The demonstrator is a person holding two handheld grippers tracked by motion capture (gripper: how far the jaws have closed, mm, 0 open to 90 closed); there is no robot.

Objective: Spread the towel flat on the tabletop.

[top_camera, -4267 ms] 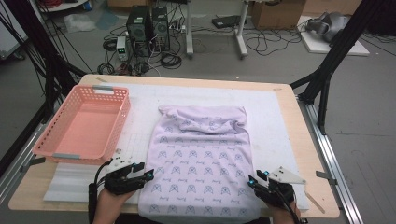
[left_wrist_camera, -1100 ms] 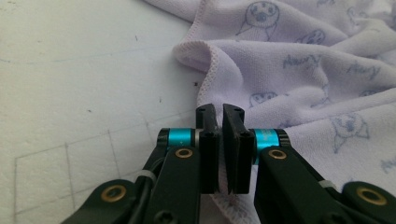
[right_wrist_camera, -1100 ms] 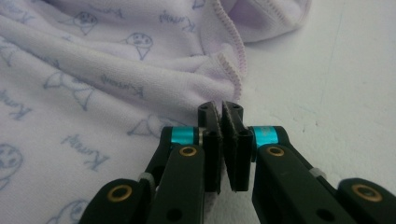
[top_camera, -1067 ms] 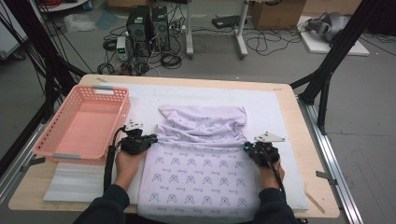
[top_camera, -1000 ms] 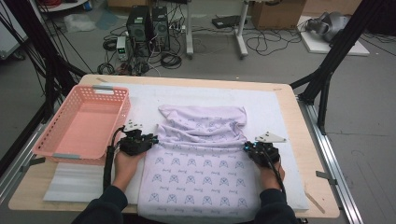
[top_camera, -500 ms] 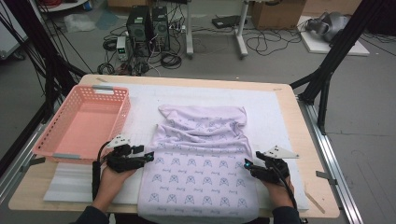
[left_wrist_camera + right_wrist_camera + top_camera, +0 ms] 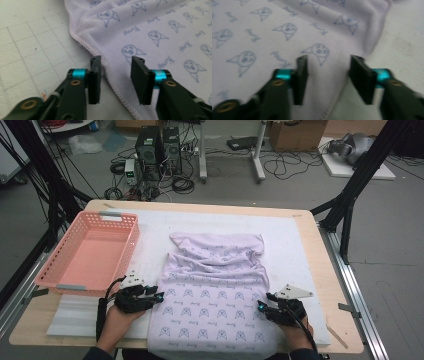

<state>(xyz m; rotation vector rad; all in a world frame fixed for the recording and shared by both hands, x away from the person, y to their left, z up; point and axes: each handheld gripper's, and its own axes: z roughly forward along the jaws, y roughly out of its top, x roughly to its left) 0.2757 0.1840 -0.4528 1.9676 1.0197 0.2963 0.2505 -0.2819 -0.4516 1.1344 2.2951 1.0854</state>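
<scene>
A lavender towel (image 7: pixel 215 285) with a blue print lies on the white mat, its far part crumpled into a fold. My left gripper (image 7: pixel 159 296) lies low at the towel's left hem, near the front. In the left gripper view its jaws (image 7: pixel 116 67) stand apart with the stitched hem (image 7: pixel 110 75) running between them; they have just been closing and do not press on the cloth. My right gripper (image 7: pixel 262 305) is at the right hem. Its jaws (image 7: pixel 329 67) have also just been closing, with the towel's edge (image 7: pixel 262 30) between them, untouched by the pads.
A pink plastic basket (image 7: pixel 127 250) stands empty at the left of the table. The white gridded mat (image 7: pixel 295 255) covers most of the tabletop. A foam sheet (image 7: pixel 75 315) lies at the front left. The table's front edge is just behind both hands.
Both grippers have drawn back from the towel's crumpled fold toward the near edge over the last second. They now sit at the side hems. The towel itself lies much as before.
</scene>
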